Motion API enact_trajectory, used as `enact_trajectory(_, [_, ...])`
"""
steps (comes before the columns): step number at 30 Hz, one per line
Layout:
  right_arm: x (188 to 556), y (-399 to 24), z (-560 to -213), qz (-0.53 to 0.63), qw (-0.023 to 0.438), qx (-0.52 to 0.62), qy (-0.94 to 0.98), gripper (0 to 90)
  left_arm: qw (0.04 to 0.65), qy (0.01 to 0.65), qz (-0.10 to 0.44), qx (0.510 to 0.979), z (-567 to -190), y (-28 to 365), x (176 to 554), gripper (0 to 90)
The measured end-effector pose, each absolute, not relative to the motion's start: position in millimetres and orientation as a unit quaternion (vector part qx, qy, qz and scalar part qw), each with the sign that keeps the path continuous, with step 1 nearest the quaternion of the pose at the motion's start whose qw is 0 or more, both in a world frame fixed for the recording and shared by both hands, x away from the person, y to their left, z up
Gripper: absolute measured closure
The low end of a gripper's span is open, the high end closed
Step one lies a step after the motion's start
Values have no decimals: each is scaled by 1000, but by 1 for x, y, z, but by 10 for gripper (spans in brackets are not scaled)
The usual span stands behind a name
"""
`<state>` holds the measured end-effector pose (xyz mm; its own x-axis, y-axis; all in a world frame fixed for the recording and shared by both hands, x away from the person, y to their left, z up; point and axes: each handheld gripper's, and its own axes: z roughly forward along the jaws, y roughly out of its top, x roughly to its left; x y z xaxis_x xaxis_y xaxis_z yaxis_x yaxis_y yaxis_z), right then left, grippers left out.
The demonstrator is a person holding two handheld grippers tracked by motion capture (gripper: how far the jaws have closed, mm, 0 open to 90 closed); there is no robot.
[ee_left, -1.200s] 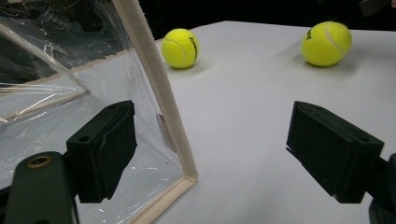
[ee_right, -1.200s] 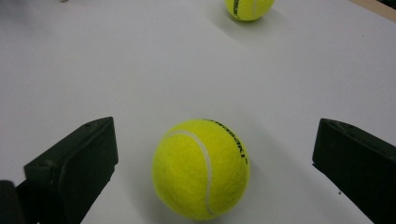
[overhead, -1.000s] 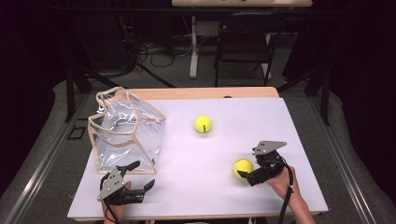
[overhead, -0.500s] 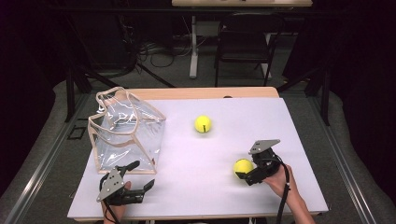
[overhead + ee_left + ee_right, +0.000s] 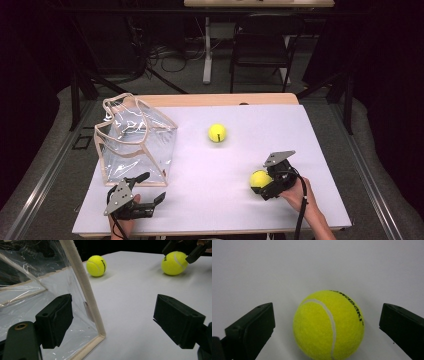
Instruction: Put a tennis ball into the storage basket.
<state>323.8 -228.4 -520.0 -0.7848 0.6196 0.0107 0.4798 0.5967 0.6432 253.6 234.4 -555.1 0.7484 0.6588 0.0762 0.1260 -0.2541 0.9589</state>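
Now your right gripper (image 5: 266, 186) has its fingers wide apart, one on each side of the near tennis ball (image 5: 260, 179) on the white counter (image 5: 210, 200), not touching it. A second ago it sat a little farther right. Your left gripper (image 5: 150, 192) rests released by the clear bag (image 5: 135, 145).

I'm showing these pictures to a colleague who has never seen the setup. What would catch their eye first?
Two yellow tennis balls on the pale table: the near ball sits between the open jaws of the right gripper, untouched, and the far ball lies alone mid-table. At the left stands a clear bag with cream trim, and the left gripper is open beside its near corner.
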Motion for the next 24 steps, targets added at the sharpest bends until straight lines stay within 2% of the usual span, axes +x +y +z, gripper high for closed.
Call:
enact_trajectory(16, [326, -225, -531, 297, 99, 315, 896, 0, 554, 256, 240, 755, -555, 235, 253, 156])
enact_trajectory(24, [326, -225, -533, 290, 96, 317, 898, 94, 554, 257, 239, 755, -555, 235, 253, 156])
